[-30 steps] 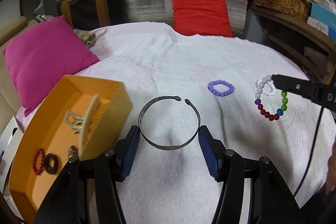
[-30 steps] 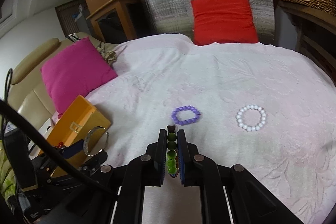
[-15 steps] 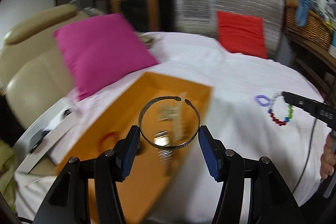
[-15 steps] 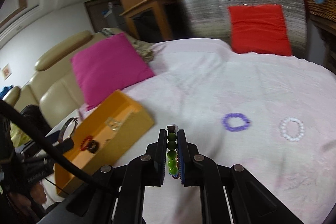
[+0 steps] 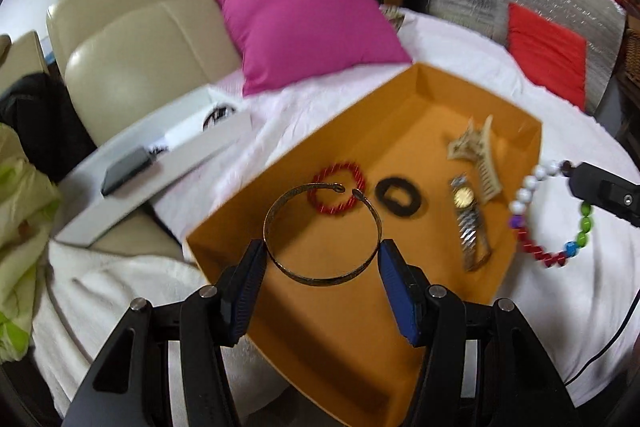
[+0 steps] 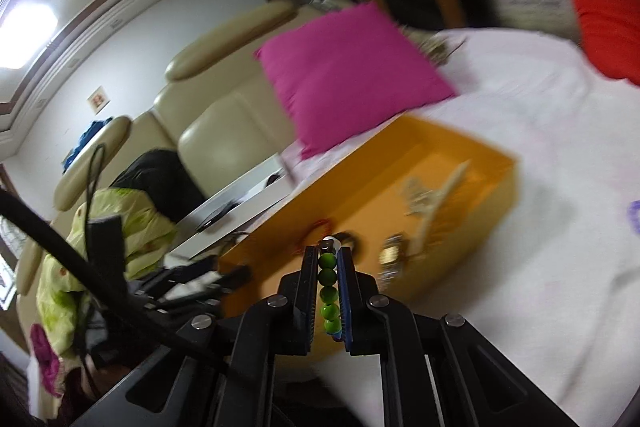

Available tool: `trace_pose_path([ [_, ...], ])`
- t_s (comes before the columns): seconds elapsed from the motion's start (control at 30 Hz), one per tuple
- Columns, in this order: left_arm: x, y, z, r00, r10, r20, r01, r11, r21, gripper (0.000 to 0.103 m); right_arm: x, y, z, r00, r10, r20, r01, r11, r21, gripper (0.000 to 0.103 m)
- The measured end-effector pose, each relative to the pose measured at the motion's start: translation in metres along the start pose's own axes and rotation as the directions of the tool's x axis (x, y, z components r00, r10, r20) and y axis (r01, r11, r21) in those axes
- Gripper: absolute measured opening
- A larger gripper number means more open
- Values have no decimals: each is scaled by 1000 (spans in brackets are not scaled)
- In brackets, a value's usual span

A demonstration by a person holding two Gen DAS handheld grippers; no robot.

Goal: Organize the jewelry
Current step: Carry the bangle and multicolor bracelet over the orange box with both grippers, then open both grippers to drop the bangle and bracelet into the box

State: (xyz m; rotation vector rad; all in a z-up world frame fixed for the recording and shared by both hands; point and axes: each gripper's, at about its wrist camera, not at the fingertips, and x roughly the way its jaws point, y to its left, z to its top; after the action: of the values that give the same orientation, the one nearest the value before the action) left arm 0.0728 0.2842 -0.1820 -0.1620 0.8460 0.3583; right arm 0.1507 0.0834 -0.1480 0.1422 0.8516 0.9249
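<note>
My left gripper is shut on a dark metal cuff bangle, pads against its two sides, and holds it above the orange tray. Inside the tray lie a red bracelet, a black ring-shaped band, a wristwatch and a cream hair claw. My right gripper is shut on a multicoloured bead bracelet; green beads show between its pads. From the left wrist view that bracelet dangles off the right gripper beside the tray's right wall. The tray is blurred in the right wrist view.
A magenta cushion leans on a beige leather armchair behind the tray. A white box with a dark phone-like thing lies to the left. A red cushion stands against a silver panel. A purple bead bracelet lies on the white bedcover.
Both grippers swung left from the middle of the bedcover to the orange tray, each carrying its piece. The bangle now hangs over the tray's inside; the bead bracelet hangs at its right wall.
</note>
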Motion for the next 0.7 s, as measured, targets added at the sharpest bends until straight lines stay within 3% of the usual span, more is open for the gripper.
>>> trace_pose_path([
  [0.2,22,10,-11,998,-5,-68,3,999,-32,59,62,24,-7,989,-14,-144,10,1000,-23,11],
  [0.37,35,7,-13,994,3,-108,-6,1000,-21,59,96,27,-14,972,-93,-216,82,995,-60,11],
  [0.5,43,5,-16,992,6,-129,-8,1000,-13,60,108,21,-15,956,-157,-247,143,987,-73,12],
  [0.63,43,3,-15,991,3,-133,-4,1000,-8,60,106,10,-10,956,-145,-256,144,989,-24,13],
  [0.67,42,2,-15,991,5,-132,-6,1000,-7,60,104,8,-8,957,-142,-252,144,990,-13,19],
  [0.7,40,1,-14,992,7,-129,-8,1000,-5,60,99,4,-6,960,-139,-243,143,990,2,32],
])
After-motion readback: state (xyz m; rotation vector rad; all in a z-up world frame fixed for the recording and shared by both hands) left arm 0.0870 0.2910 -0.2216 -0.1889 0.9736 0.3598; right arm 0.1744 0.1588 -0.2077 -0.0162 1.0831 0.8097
